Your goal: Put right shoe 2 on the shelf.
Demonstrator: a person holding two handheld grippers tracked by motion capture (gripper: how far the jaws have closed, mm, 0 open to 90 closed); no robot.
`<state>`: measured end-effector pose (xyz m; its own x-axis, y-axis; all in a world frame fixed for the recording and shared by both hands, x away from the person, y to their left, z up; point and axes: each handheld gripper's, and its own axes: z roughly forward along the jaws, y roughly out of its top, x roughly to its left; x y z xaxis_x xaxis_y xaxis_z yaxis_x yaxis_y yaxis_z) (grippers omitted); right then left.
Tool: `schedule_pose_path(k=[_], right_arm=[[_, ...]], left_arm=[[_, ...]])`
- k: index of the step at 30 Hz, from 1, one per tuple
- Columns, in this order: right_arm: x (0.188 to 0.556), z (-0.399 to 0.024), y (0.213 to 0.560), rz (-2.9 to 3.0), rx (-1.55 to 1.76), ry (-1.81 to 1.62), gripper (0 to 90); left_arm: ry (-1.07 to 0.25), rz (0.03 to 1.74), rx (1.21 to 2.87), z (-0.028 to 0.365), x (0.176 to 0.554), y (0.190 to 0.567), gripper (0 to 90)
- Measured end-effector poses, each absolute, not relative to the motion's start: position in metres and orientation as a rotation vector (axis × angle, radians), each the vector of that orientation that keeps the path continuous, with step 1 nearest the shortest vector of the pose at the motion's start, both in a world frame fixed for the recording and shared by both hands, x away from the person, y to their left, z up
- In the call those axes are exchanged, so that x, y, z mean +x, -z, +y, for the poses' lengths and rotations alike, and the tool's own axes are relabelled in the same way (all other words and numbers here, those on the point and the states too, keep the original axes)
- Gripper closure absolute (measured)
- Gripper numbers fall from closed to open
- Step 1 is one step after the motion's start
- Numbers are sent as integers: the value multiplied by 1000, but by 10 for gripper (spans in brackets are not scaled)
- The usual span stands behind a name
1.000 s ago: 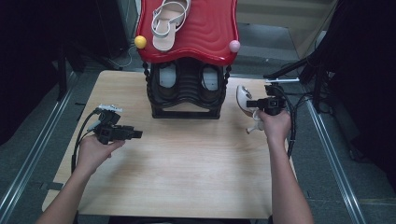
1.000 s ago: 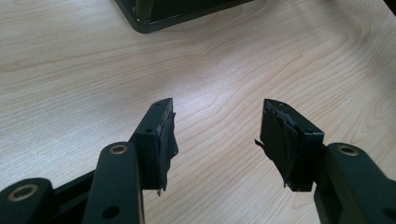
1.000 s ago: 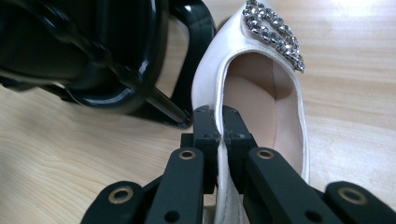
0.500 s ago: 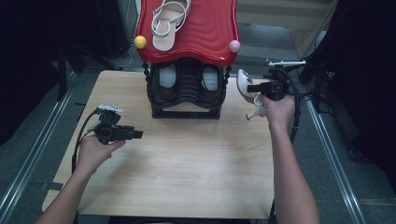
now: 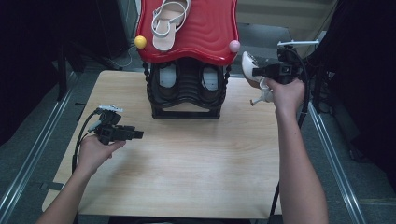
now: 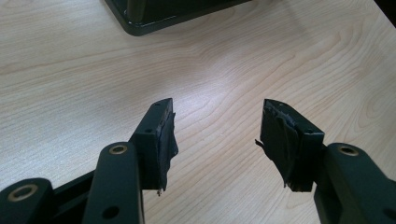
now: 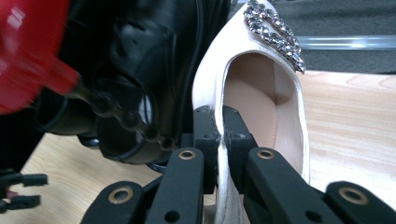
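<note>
from above we see two forearms reaching in from the near edge of a wooden table (image 5: 187,177). our left hand (image 5: 95,151) rests low at the near left, holding the left gripper (image 6: 217,135) level just above the tabletop, its jaws spread wide with nothing between them. our right arm stretches far and raised at the right; the right gripper (image 7: 222,140) has its jaws pinched tight on the side wall of one white high-heeled shoe (image 7: 261,107) with a jewelled toe, held in the air just right of a black two-level shoe rack (image 5: 187,88). we count one strappy sandal (image 5: 168,23) lying on the rack's red top shelf (image 5: 210,32).
</note>
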<state>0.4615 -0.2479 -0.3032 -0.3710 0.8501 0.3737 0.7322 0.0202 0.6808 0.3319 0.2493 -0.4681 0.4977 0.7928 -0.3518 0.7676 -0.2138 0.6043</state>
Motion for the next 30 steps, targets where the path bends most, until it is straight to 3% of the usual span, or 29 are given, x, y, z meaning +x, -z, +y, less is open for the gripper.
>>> schedule_pose_path(k=[30], right_arm=[[470,-225,176,2086,1594,-1317,885]], left_arm=[[-52,1261,2009,246,330,466,454]])
